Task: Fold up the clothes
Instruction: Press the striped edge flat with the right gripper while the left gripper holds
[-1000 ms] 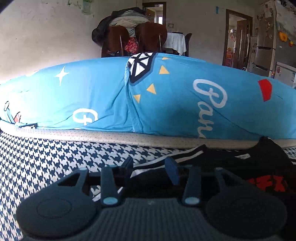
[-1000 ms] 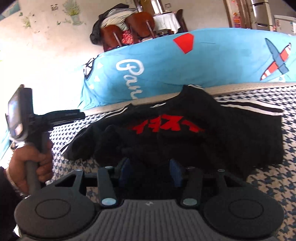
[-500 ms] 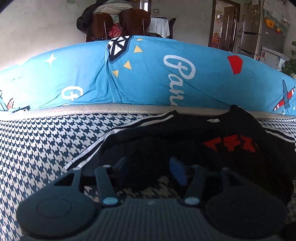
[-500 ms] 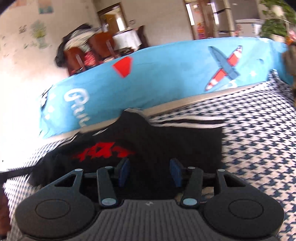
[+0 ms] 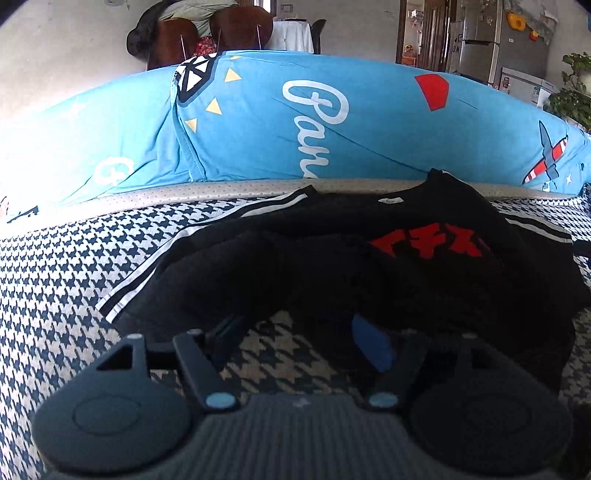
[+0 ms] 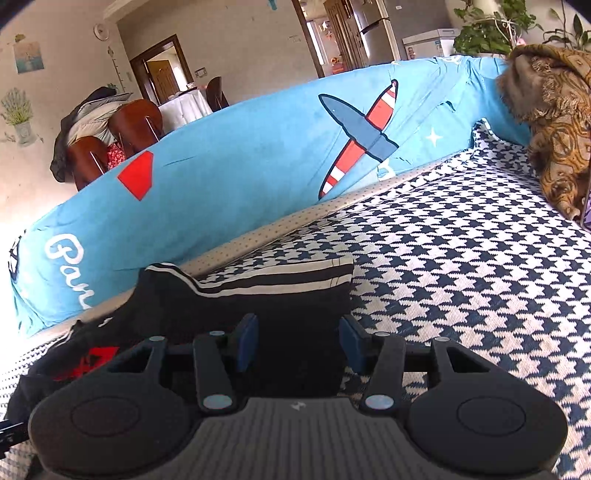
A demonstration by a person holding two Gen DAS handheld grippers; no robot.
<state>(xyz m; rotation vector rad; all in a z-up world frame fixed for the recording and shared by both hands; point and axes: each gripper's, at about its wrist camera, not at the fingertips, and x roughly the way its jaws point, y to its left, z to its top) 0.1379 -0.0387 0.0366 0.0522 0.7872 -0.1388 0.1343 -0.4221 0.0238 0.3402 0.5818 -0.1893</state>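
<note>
A black T-shirt (image 5: 332, 273) with a red print and white sleeve stripes lies crumpled on the houndstooth cover (image 5: 74, 280). My left gripper (image 5: 299, 339) hovers at the shirt's near hem. Its jaws are opening, and only bare houndstooth and the hem's edge show between them. In the right wrist view my right gripper (image 6: 297, 343) is low over the shirt's striped right sleeve (image 6: 295, 295). Black cloth lies between its blue pads (image 6: 245, 341), which stand apart and do not pinch it.
A long blue printed cushion (image 5: 369, 129) runs along the far edge of the cover. A brown patterned blanket (image 6: 554, 122) is heaped at the right end. Bare houndstooth (image 6: 461, 295) spreads right of the sleeve. Chairs (image 5: 240, 29) stand beyond the cushion.
My left gripper moved along the shirt from the striped left sleeve to the hem, and its jaws spread wider. My right gripper swung right from the red print to the right sleeve.
</note>
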